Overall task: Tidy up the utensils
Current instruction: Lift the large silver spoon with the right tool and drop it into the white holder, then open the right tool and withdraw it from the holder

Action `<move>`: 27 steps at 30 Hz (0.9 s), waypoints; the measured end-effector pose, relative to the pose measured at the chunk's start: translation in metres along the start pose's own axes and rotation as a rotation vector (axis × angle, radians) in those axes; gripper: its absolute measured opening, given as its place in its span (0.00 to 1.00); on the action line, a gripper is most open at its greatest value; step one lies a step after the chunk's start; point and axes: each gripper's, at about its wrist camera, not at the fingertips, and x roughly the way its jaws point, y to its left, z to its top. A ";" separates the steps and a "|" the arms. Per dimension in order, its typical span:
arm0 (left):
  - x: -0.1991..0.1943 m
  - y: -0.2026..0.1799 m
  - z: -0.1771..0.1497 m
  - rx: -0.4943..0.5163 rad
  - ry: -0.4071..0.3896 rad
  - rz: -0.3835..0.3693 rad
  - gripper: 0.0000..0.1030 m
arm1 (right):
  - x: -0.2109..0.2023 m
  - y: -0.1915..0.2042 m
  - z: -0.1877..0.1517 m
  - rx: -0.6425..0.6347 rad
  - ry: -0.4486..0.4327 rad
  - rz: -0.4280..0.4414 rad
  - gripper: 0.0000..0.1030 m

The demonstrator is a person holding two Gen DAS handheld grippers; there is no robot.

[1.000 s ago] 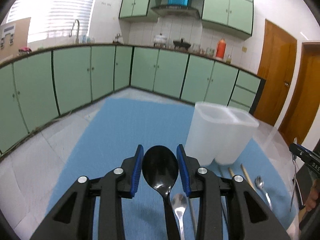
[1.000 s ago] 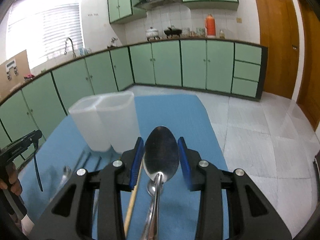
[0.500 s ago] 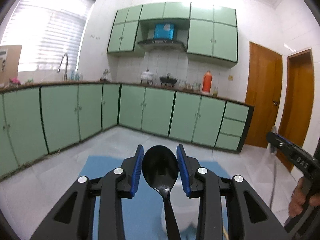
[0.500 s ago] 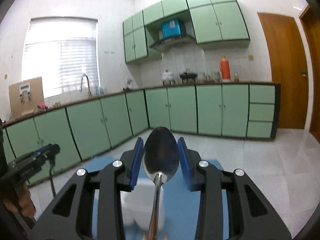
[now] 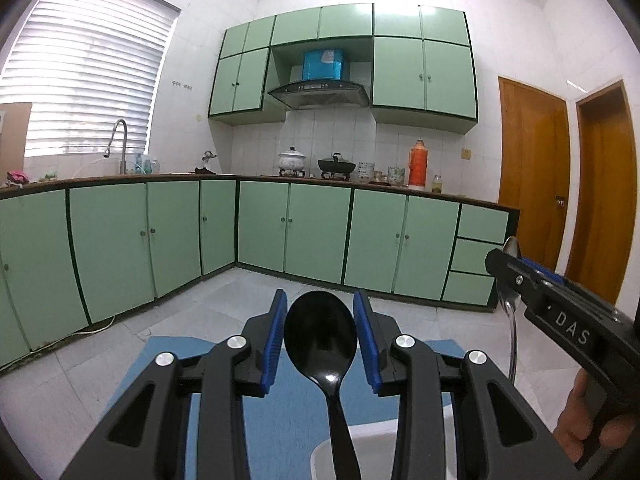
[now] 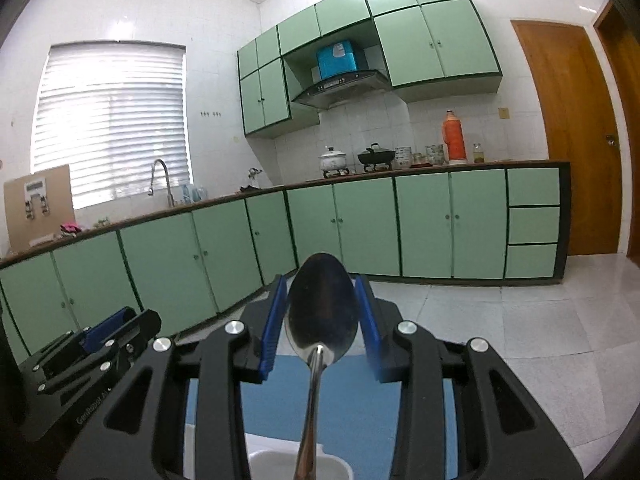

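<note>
The left claw point(image 5: 321, 334) is clamped on a black spoon point(image 5: 321, 334), its blue ribbed pads closed against the edges of the bowl, so the glossy, smooth plastic oval faces the camera while the slim handle hangs down toward the white container point(image 5: 384, 454) just below. The right claw point(image 6: 322, 322) grips a metal spoon point(image 6: 322, 312) in the same way, pads pressing either side of its polished, mirror-like bowl, with the thin steel handle dropping toward the container's rounded white rim point(image 6: 280, 458) at the bottom of the right wrist view. Holding each spoon by the bowl seems deliberate: it leaves the handle free to slide in first, so the utensil would stand upright inside. Both claws are only partly closed, as wide as the spoon bowls they hold. The container looks like matte, slightly translucent plastic with soft corners, and it stands on a blue mat point(image 5: 296, 408) laid over the pale tiled surface point(image 5: 80, 384). In the left wrist view the right claw's black body appears at the right edge, held by a hand point(image 5: 588, 428).
</note>
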 end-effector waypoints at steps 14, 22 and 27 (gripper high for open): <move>0.003 0.006 -0.038 0.006 0.080 -0.015 0.34 | 0.001 0.001 -0.059 0.045 0.115 0.028 0.33; -0.008 0.009 -0.044 -0.010 0.097 -0.037 0.47 | -0.013 0.003 -0.066 0.062 0.143 0.056 0.40; -0.015 0.010 -0.046 -0.007 0.095 -0.041 0.52 | -0.024 0.003 -0.066 0.067 0.134 0.063 0.50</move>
